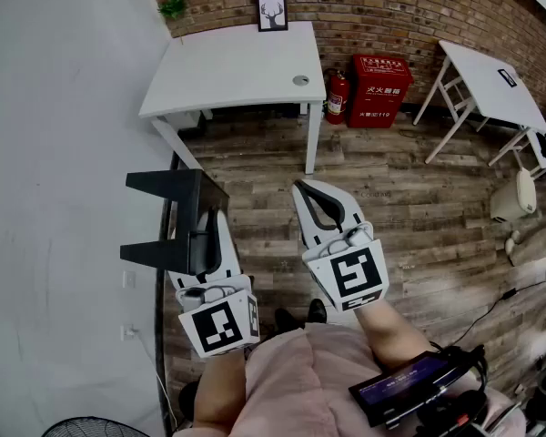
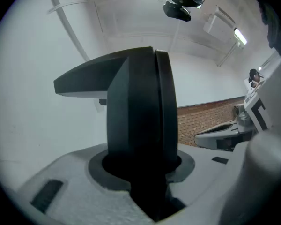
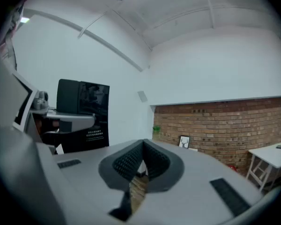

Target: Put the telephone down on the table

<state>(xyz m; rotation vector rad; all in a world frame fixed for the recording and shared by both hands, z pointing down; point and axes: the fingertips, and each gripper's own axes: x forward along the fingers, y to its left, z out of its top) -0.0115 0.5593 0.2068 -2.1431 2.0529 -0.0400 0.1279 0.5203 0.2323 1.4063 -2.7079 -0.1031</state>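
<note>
Now, 1 black telephone (image 2: 140, 111) clamped in L gripper (image 1: 211, 230), R gripper (image 1: 311, 191) clenched empty, 2 white tables (image 1: 227, 71) (image 1: 484, 82)

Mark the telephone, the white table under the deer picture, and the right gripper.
telephone (image 1: 198, 209), head view, its dark upright body
white table (image 1: 232, 66), head view, bare top
right gripper (image 1: 305, 191), head view, tips of its shut jaws
</note>
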